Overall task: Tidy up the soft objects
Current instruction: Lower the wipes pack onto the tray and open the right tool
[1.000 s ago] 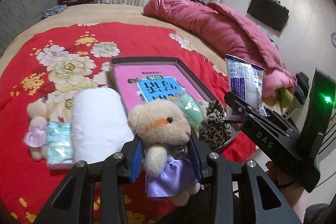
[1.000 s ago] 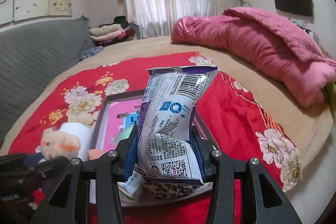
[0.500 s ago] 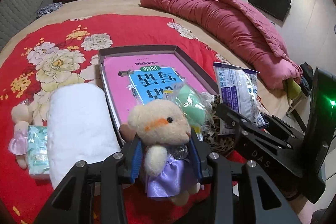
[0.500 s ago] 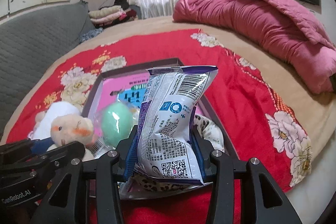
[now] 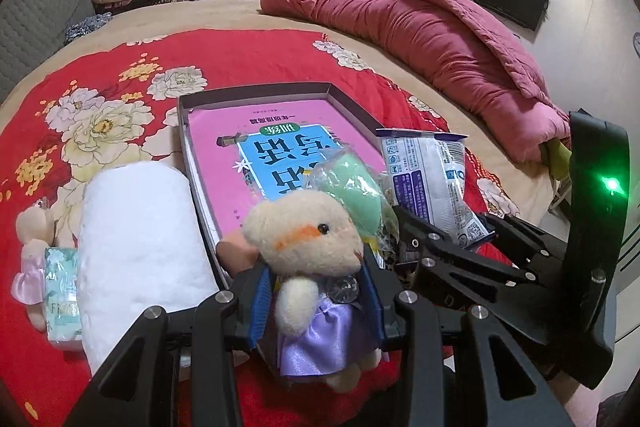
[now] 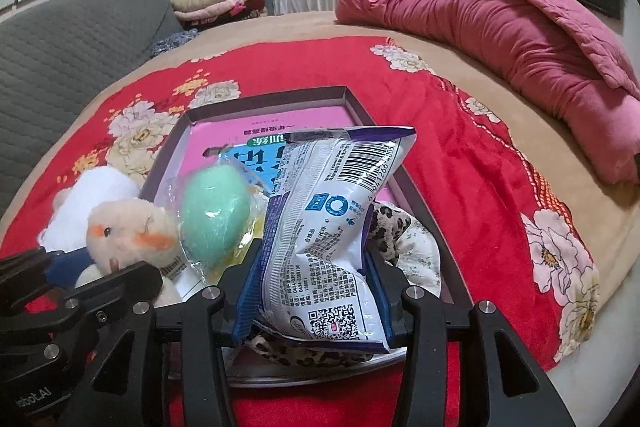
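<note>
Cream plush fills the left wrist view: the left tongs point(image 5: 316, 303) pinch a small bear in a purple dress point(image 5: 308, 259) at the near edge of the shallow box point(image 5: 256, 95) on the red floral blanket point(image 5: 248, 59), with a white rolled towel point(image 5: 136, 243) just left of the box. In the right wrist view, the right tongs point(image 6: 314, 291), whose jaws have just been opening, hold a white and purple packet point(image 6: 332, 219) upright between the pads over the box's near end, a green wrapped sponge point(image 6: 214, 207) and a leopard-print cloth point(image 6: 404, 239) lying beside it.

Red floral bed point(image 5: 248, 67), box point(image 5: 256, 93), towel point(image 5: 136, 235)
</note>
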`<state>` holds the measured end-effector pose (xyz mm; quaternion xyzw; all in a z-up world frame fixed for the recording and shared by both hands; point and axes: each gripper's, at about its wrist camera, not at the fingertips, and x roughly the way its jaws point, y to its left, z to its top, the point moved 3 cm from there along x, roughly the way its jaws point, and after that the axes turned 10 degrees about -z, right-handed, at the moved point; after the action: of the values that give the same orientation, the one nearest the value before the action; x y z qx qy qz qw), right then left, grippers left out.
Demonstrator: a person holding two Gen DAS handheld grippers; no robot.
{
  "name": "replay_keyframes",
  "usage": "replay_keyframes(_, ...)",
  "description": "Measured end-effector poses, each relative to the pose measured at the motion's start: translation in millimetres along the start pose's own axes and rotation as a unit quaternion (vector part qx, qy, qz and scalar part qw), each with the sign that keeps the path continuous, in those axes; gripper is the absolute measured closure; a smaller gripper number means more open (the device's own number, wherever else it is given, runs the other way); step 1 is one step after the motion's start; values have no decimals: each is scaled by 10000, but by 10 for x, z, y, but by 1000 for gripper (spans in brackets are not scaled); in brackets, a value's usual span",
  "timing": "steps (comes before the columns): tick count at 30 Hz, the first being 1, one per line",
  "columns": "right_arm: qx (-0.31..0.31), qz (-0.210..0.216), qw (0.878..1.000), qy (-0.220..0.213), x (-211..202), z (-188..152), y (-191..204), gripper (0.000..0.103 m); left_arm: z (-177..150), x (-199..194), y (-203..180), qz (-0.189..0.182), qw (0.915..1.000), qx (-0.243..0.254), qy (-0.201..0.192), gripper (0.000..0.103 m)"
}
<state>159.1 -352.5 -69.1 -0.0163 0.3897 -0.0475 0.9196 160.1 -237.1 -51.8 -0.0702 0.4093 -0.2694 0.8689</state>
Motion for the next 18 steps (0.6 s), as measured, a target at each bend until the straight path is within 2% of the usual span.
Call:
replay_keyframes(3, -9, -52, 10000, -46, -19, 2, 4, 35, 11, 17, -1, 15, 10000, 5, 6, 63)
replay_keyframes(4, -1, -75, 9999, -83, -34, 4, -1, 33, 16, 21, -1, 15, 10000, 5, 7, 63)
replay_keyframes(10, 172, -183, 9993, -281, -116, 23, -89, 31, 26, 48, -6, 46, 10000, 23, 36, 62)
replay_keyframes(15, 534, -350, 9958, -656, -258, 61, -260, 27, 33, 78, -16, 85, 9999, 48, 65, 61)
replay_keyframes(18, 712, -323, 9946, -683, -273, 61, -334, 26, 33, 107, -37, 143, 9998, 127, 107, 60)
